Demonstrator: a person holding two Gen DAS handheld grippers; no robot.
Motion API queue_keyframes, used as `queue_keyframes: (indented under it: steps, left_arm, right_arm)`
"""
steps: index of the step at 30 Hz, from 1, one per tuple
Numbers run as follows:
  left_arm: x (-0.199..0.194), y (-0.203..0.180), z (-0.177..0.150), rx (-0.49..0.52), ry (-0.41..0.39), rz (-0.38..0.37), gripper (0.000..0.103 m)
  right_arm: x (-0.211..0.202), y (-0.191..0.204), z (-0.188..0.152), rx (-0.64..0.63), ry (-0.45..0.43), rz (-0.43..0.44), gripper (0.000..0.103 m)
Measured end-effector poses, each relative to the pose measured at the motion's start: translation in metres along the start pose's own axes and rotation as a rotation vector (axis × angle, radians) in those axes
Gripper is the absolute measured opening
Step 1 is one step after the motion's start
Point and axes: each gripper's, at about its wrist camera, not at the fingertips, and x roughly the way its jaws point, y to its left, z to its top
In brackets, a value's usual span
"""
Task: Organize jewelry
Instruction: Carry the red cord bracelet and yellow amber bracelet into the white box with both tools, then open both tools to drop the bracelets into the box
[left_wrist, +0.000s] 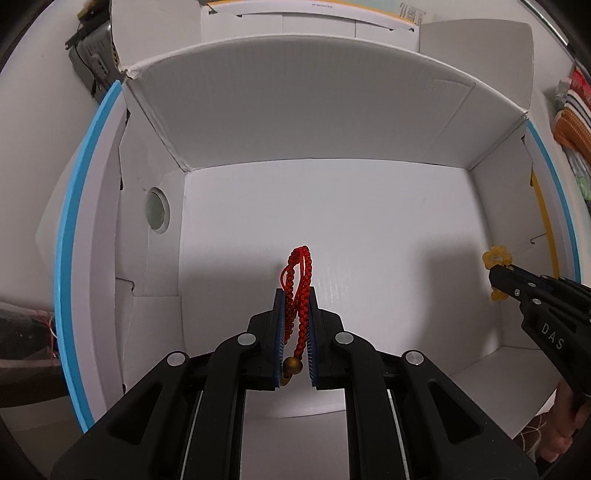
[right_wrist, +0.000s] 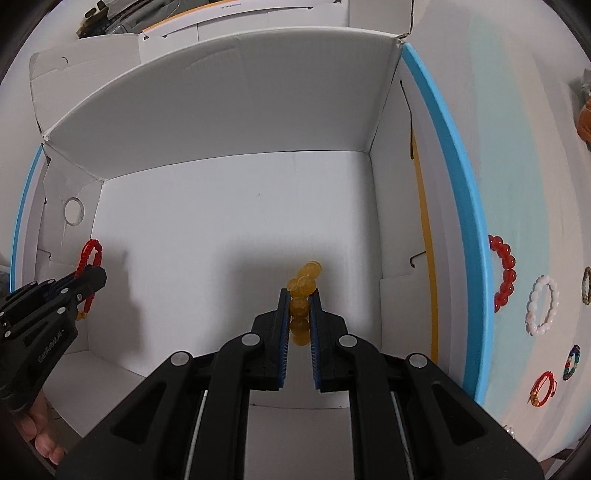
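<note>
My left gripper (left_wrist: 295, 295) is shut on a red braided bracelet (left_wrist: 299, 280) with a gold bead and holds it above the floor of a white cardboard box (left_wrist: 332, 221). My right gripper (right_wrist: 299, 295) is shut on a yellow bead bracelet (right_wrist: 303, 291) over the same box (right_wrist: 221, 221). The right gripper (left_wrist: 496, 275) with the yellow bracelet (left_wrist: 496, 256) shows at the right in the left wrist view. The left gripper (right_wrist: 94, 277) with the red bracelet (right_wrist: 88, 254) shows at the left in the right wrist view.
The box has upright flaps and blue-edged sides (right_wrist: 450, 184). On the table to its right lie a red bead bracelet (right_wrist: 504, 273), a white bead bracelet (right_wrist: 543, 306), a multicoloured bracelet (right_wrist: 571, 362) and a red string bracelet (right_wrist: 543, 389). Clutter sits beyond the box (left_wrist: 92, 55).
</note>
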Motion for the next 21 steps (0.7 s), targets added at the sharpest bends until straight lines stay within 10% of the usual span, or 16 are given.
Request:
queue_keyframes:
  steps: [4, 6, 21]
  left_arm:
    - [-0.002, 0.003, -0.001, -0.007, -0.013, 0.011, 0.019]
    - [-0.009, 0.003, -0.004, -0.009, -0.040, 0.029, 0.042]
    - [-0.095, -0.006, -0.021, -0.027, -0.277, 0.063, 0.093]
  right_arm:
    - [-0.003, 0.003, -0.004, -0.005, -0.015, -0.015, 0.012]
    - [-0.002, 0.003, 0.002, -0.010, -0.025, -0.017, 0.019]
    - [-0.078, 0.015, -0.013, -0.035, -0.243, 0.050, 0.085]
